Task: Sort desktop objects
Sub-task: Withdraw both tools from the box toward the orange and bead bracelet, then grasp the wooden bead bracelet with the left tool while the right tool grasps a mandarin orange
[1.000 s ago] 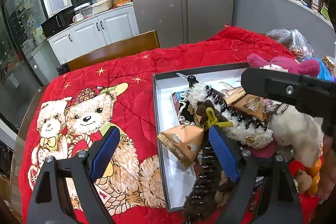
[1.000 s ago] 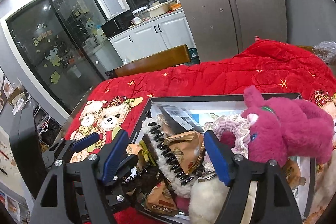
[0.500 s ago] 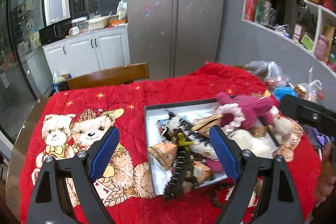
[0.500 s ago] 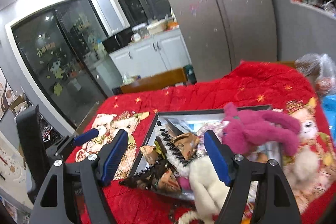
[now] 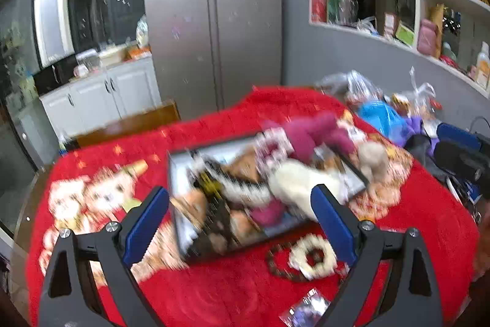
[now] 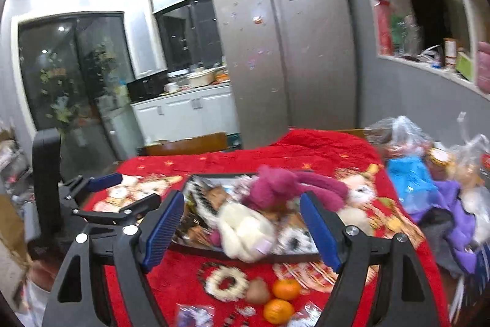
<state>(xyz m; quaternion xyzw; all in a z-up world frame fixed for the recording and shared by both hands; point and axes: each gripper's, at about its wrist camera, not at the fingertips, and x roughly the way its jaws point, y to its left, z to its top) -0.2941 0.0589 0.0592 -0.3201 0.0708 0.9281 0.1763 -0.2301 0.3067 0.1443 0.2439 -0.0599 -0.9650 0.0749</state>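
- The box [image 5: 180, 195] lies flat on the red quilt [image 5: 239, 290], a shallow grey-walled rectangle; in the left wrist view its long axis runs from lower left to upper right, and in the right wrist view [image 6: 196, 250] it lies nearly crosswise.
- It is heaped full: a magenta plush toy [image 6: 275, 189] sprawls over the far right part, its long limb stretching right past the rim; a cream plush toy [image 6: 242, 226] lies against the near edge, partly hanging over it.
- Dark toothed hair clips [image 5: 214, 204] and brown snack packets [image 5: 193, 201] crowd the left half; blur hides their exact directions.
- On the quilt just in front of the box lies a white fluffy ring [image 6: 226, 284], with a dark ring [image 5: 275, 262] touching it.
- Beside these sit two oranges [image 6: 281, 299] and a brownish fruit [image 6: 257, 291], close together.
- The left gripper [image 5: 242, 222] hovers above the near edge of the box, jaws spread wide, having just been opening further, with nothing between the pads.
- The right gripper [image 6: 242, 232] hangs over the box too, jaws well apart, having just widened, empty.
- To the right of the box lie crinkled plastic bags [image 6: 407, 180] and a purple cloth [image 6: 456, 204].
- Behind stand a wooden chair [image 5: 131, 121] and a silver fridge [image 5: 214, 20].
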